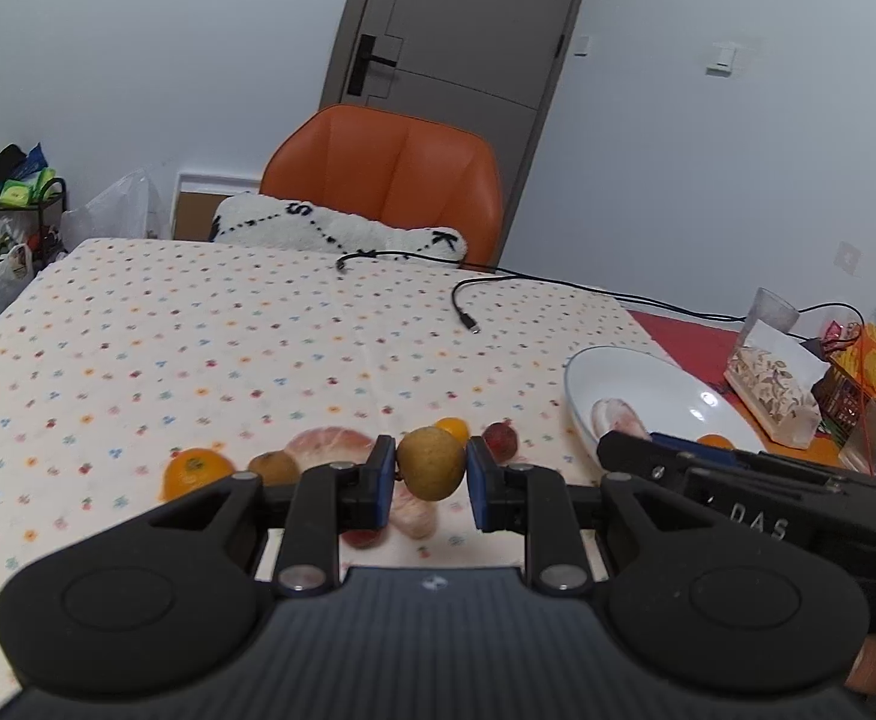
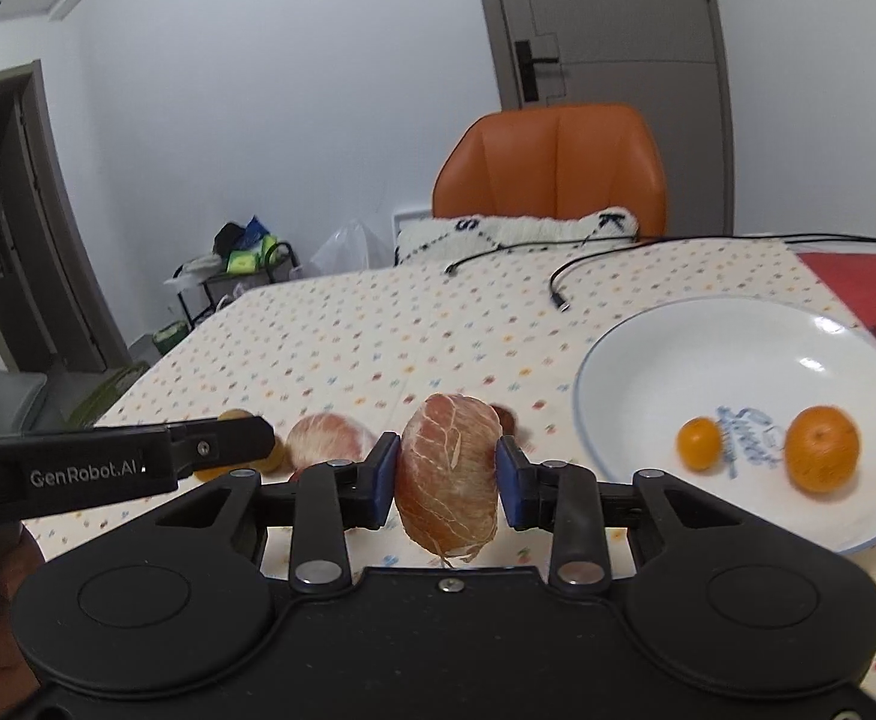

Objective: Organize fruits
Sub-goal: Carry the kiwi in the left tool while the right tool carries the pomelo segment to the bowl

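Two grips: left gripper (image 1: 431,474) clamped on a yellow-brown fruit (image 1: 431,463), right gripper (image 2: 447,474) clamped on a peeled citrus segment (image 2: 449,477); white plate (image 2: 636,354) lies to its right.

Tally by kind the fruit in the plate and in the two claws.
Oranges in the plate: 2
Peeled citrus piece in the right claw: 1
Yellow-brown fruit in the left claw: 1
Total: 4

orange chair (image 1: 384,180), white plate (image 2: 666,360), flower-dotted tablecloth (image 1: 198,330)
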A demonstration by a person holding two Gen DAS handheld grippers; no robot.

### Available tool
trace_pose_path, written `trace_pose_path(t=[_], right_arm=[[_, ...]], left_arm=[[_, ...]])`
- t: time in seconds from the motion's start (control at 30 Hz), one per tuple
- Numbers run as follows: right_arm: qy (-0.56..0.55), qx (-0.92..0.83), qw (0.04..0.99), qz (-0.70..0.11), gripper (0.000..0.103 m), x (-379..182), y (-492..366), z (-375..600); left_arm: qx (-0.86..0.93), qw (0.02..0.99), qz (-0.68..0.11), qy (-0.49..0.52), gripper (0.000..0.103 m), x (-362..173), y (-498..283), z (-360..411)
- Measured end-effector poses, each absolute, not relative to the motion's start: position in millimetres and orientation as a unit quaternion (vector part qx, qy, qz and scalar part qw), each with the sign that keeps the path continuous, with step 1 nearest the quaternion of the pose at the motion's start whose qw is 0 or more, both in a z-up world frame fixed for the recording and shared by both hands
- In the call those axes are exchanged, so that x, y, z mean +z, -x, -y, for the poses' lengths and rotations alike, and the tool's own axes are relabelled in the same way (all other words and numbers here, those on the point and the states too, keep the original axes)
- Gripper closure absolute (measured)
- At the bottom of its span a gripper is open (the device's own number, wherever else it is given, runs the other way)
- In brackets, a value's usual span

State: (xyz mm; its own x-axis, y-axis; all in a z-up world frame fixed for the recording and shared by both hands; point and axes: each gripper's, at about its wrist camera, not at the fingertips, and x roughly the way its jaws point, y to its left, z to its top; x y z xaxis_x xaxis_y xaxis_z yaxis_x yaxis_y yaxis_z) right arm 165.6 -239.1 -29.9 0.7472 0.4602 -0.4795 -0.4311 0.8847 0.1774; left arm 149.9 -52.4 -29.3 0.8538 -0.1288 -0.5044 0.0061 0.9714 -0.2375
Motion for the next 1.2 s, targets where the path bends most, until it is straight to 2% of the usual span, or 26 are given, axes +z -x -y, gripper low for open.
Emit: trace_pose_path(t=[1.2], right_arm=[[-0.076, 0.149, 0.956, -0.241, 0.07, -37, -198, 345]], left_arm=[[-0.102, 0.952, -0.283, 0.055, 0.08, -25, -216, 151]])
